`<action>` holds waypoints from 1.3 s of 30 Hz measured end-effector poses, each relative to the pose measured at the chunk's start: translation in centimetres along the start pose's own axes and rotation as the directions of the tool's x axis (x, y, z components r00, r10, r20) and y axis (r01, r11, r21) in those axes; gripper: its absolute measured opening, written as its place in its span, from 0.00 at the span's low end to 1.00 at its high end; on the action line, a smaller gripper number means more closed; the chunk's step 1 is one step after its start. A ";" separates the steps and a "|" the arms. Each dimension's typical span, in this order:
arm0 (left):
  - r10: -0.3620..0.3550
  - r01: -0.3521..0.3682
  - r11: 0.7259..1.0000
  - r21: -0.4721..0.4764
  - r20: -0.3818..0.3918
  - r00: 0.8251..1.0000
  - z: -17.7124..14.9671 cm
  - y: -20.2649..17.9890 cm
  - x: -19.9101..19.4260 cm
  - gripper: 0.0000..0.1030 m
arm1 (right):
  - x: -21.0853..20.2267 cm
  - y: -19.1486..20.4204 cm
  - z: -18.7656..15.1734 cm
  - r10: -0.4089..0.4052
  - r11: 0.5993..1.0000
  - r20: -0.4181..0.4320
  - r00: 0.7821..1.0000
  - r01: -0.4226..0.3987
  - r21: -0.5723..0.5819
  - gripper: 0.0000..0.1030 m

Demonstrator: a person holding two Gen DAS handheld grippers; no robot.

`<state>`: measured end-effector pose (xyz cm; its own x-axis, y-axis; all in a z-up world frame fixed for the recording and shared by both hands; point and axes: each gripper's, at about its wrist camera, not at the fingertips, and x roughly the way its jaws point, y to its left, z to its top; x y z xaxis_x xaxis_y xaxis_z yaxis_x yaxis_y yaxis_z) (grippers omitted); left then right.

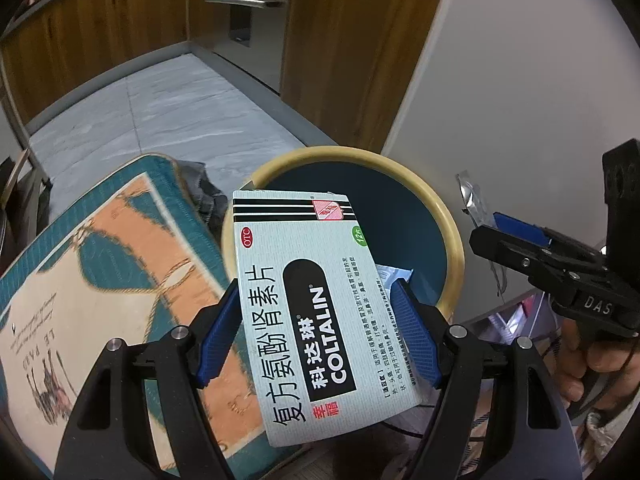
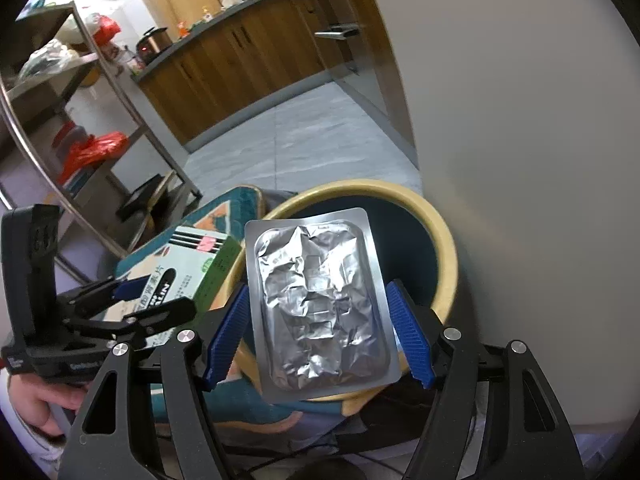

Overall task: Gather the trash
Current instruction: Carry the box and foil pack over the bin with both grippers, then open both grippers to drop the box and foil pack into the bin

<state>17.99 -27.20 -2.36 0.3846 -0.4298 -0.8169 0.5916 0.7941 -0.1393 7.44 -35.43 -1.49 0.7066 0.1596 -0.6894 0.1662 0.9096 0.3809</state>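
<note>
The left tongs pinch a pill box, its blue pads pressed on the two long edges. The box is white with black stripes and the word COLTALIN, and it tilts over the rim of a bin. The bin has a cream rim and a dark inside, and it fills the 12 to 2 o'clock part of the left wrist view. A scrap of white paper lies inside it, just right of the box. At 9 o'clock lies a cushion in teal and orange, touching the bin's side. At 3 o'clock the right tongs show from the side, with a hand below them.

In the right wrist view, the right tongs pinch a foil blister sheet by its long edges. The sheet is silver and crumpled, and it hangs over the bin, whose rim curves from 12 to 4 o'clock behind it. At 9 o'clock the left tongs hold the box, just beside the bin's rim. A hand grips them at 8 o'clock. Beyond lie a grey tiled floor, a metal rack at 10 o'clock and a wooden kitchen worktop at 12 o'clock.
</note>
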 end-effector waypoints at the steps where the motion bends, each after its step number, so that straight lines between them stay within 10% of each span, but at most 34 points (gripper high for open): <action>1: 0.001 -0.001 1.000 0.005 -0.003 1.000 0.2 -0.3 0.3 0.71 | 0.2 0.0 0.2 -0.002 1.000 -0.003 1.000 0.002 0.005 0.68; 39: -0.082 0.078 0.996 -0.049 -0.081 0.993 2.4 0.8 3.7 0.71 | 5.4 1.5 0.8 -0.106 0.992 -0.125 0.986 0.097 -0.082 0.70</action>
<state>21.64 -29.16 -4.13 0.2766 -0.4570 -0.8454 0.5843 0.7784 -0.2296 12.08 -33.50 -4.11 0.5935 0.1086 -0.7975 0.1766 0.9491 0.2607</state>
